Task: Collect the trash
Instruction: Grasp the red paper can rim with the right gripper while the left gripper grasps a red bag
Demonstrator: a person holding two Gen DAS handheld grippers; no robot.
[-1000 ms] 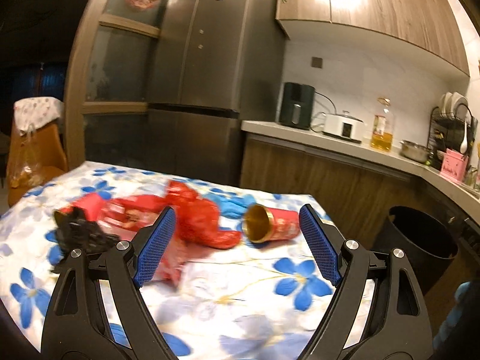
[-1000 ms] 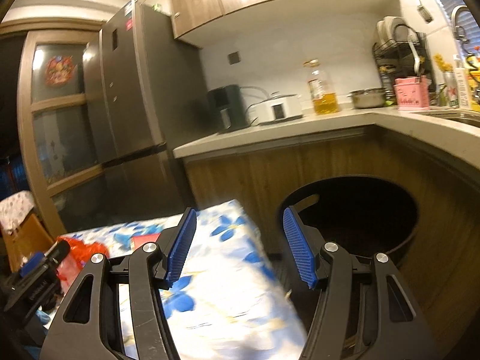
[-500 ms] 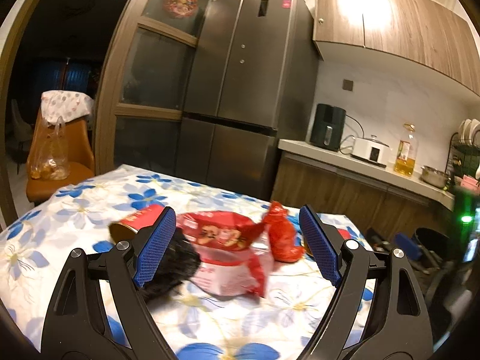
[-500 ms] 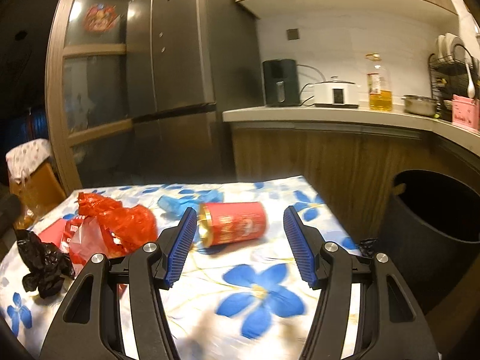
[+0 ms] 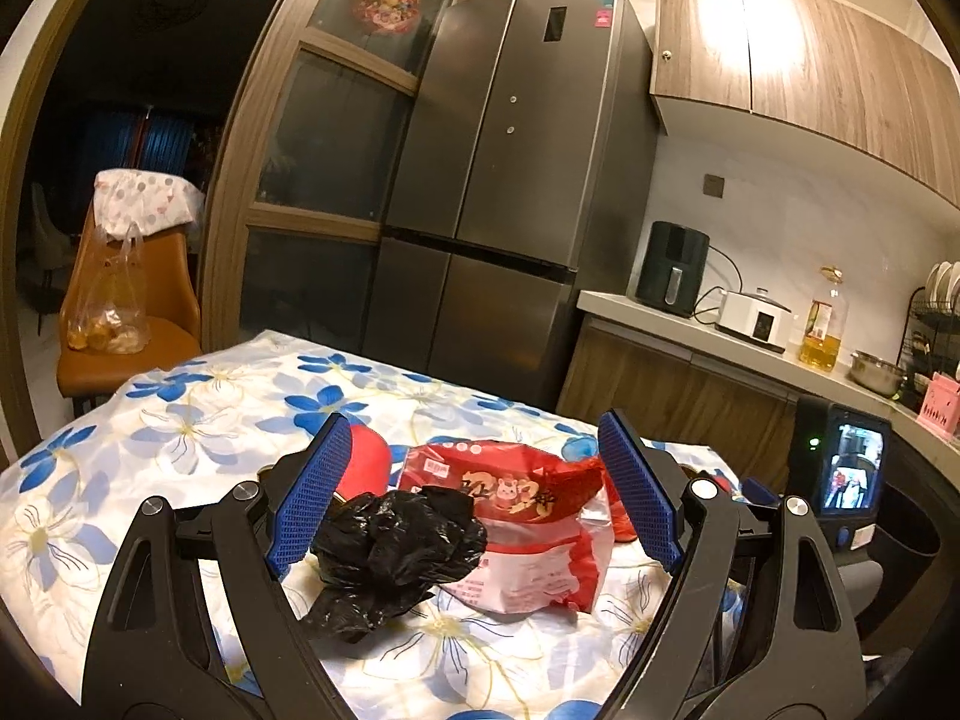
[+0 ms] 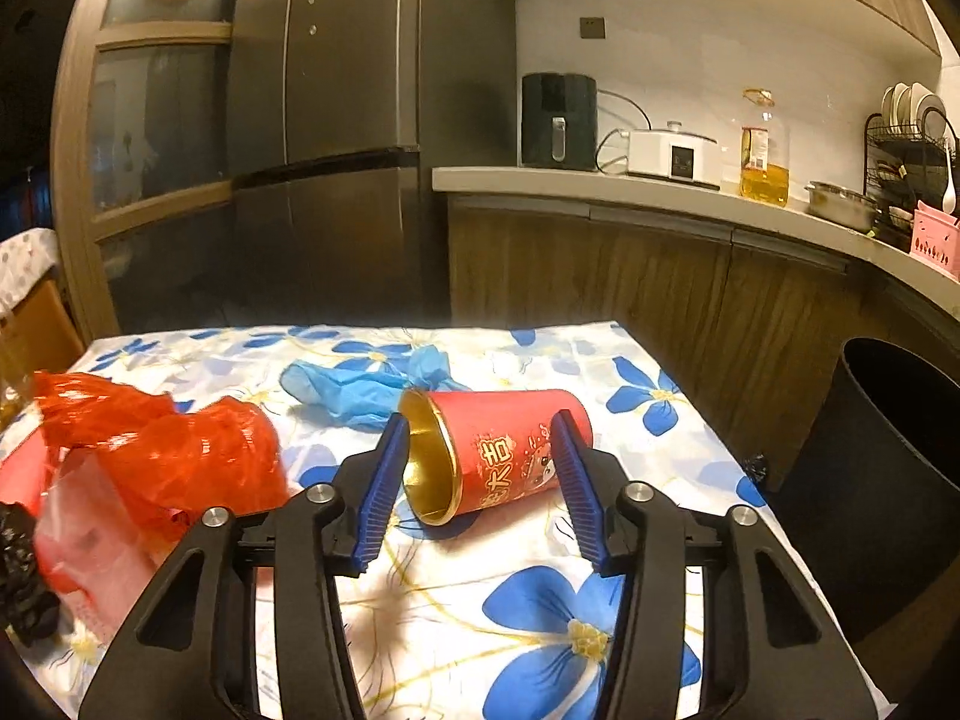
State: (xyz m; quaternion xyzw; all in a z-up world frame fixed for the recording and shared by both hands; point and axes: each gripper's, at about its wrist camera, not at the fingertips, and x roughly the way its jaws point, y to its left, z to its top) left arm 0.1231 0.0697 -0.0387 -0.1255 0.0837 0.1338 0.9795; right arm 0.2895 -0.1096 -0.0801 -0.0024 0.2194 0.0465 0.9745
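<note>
On the table (image 6: 606, 354), covered by a white cloth with blue flowers, a red cup (image 6: 498, 456) with a gold inside lies on its side, its mouth turned toward the left edge of the cloth. The right gripper (image 6: 480, 480) has its jaws spread wide on either side of that cup, the blue pads close to the cup's rim and base, though whether they touch it cannot be told; nothing is clamped. Just behind the cup lies a crumpled blue glove (image 6: 366, 384), and to the cup's left a heap of red plastic wrap (image 6: 162, 444). The left gripper (image 5: 474, 498) is also wide open and holds nothing; between its pads, farther along the table, sit a crumpled black bag (image 5: 390, 558) and, touching it on the right, a red and white snack packet (image 5: 522, 516). A black bin (image 6: 888, 480) stands on the floor off the table's right edge, below the kitchen counter (image 6: 600, 189).
</note>
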